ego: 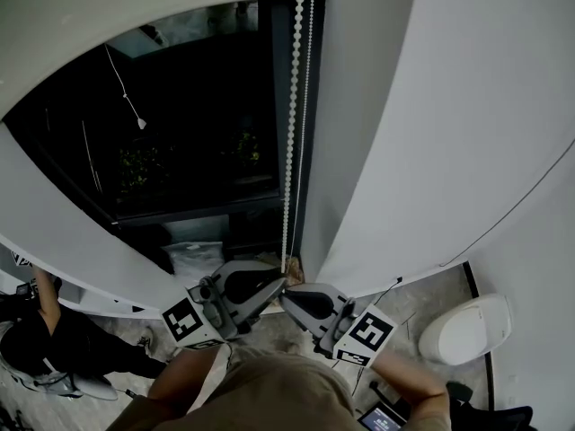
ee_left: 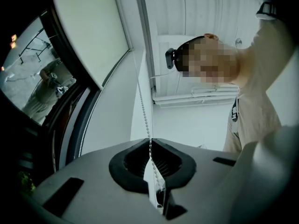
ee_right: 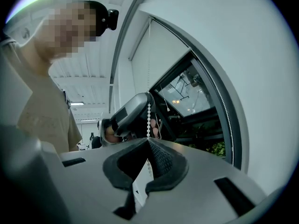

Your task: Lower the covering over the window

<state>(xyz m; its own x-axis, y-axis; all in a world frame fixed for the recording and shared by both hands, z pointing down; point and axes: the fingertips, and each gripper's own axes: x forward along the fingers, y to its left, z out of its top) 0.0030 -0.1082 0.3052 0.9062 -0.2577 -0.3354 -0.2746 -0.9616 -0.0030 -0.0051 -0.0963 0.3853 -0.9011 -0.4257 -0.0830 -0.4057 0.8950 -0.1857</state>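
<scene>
Both pairs of fingers are pinched tight on the same strand of the bead chain (ego: 289, 133). The right gripper (ego: 286, 298) has it nipped at the very tips, and the left gripper (ego: 278, 283) is clamped on it just above. From the right gripper view, the left one's tips sit right over the right's.

It looks like a hand-over-hand haul. If so, only one grip should let go at a time while the other draws straight down along the chain's own line. A sideways tug might make the beads skip or slap the frame. The tips hold very little bead, so a grip deeper in the pads would slip less.

The loop's other strand (ego: 310, 106) hangs just beside the fingers, on the wall side (easy to snag by mistake).

Up past the fingertips, the blind (ego: 108, 7) is high, with most of the dark window (ego: 180, 124) uncovered, so I'd guess plenty of pulling remains. A thin cord with a small toggle (ego: 141, 124) dangles in front of the glass.

Below the fingers, a pale bag (ego: 193, 259) lies by the sill. Off to the right, a white rounded object (ego: 467, 326) sits on the floor, well clear of the chain.
</scene>
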